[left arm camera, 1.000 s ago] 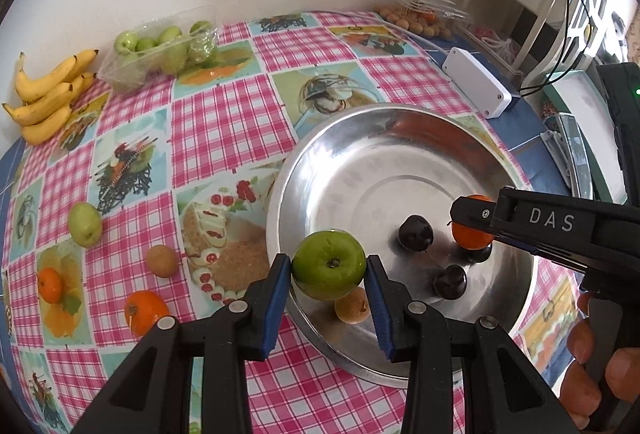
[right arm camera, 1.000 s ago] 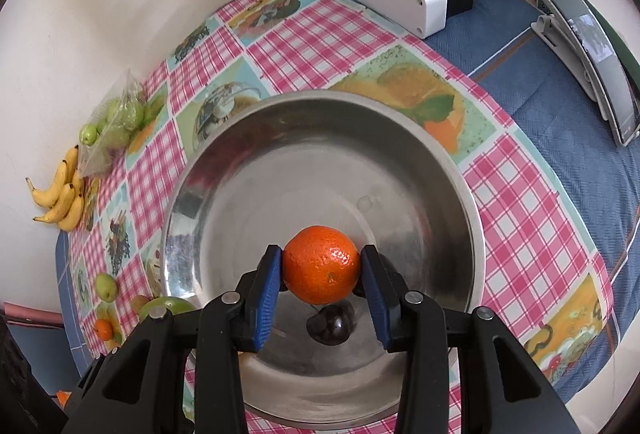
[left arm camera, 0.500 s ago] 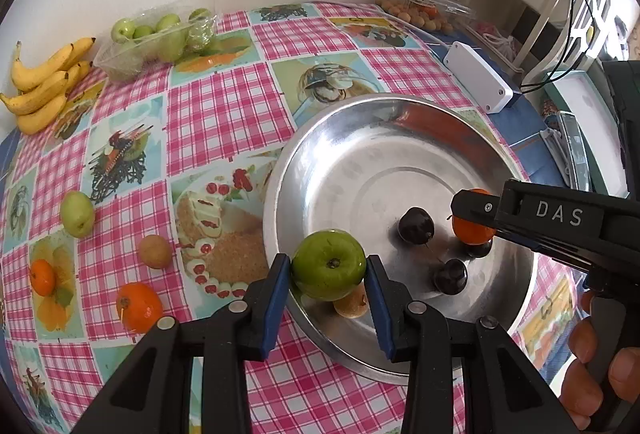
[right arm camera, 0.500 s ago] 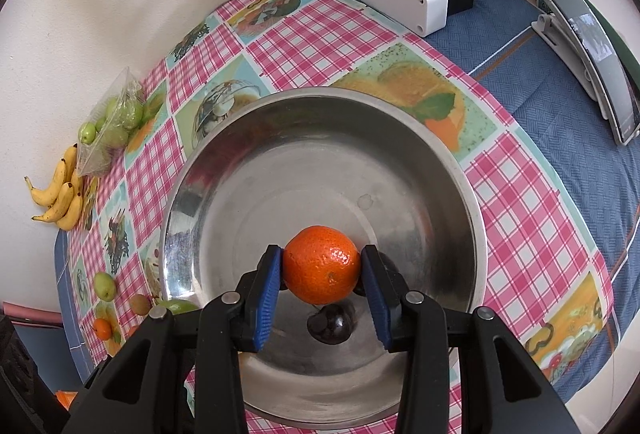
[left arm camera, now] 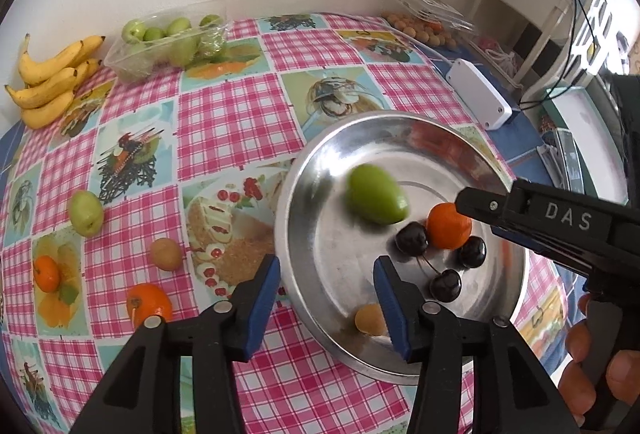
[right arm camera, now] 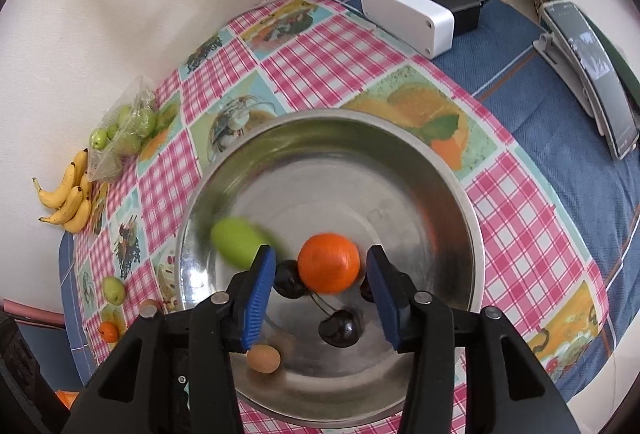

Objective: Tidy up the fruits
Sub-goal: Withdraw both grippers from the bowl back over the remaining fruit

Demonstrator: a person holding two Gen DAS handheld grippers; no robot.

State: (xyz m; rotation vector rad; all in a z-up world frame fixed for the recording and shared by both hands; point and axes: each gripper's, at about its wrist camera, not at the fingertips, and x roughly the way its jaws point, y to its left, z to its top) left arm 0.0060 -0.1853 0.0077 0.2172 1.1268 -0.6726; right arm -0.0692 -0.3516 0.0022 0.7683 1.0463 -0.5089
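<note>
Our left gripper [left arm camera: 326, 288] stands spread with nothing between its blue pads; its jaws have just been opening, and the blurred green apple [left arm camera: 377, 199] lies loose inside the shiny round steel bowl [left arm camera: 404, 124], towards the bowl's far left wall. Our right gripper [right arm camera: 320, 284] has likewise just been opening, and the round orange tangerine [right arm camera: 329, 263] sits free in the gap, touching neither pad, beside the dark cherries [right arm camera: 339, 326] on the bowl's floor.

Outward from the left gripper, past the bowl's left rim, the loose fruit waits on the pink checked tablecloth [left arm camera: 224, 114]: a second tangerine [left arm camera: 149, 304] close to the near edge, a small tan round fruit [left arm camera: 165, 254] just beyond it, and a pale green pear-like fruit [left arm camera: 85, 213] further left. All lie to the left of the bowl, so we judge the left hand nearer, and the tangerine nearest of all.
</note>
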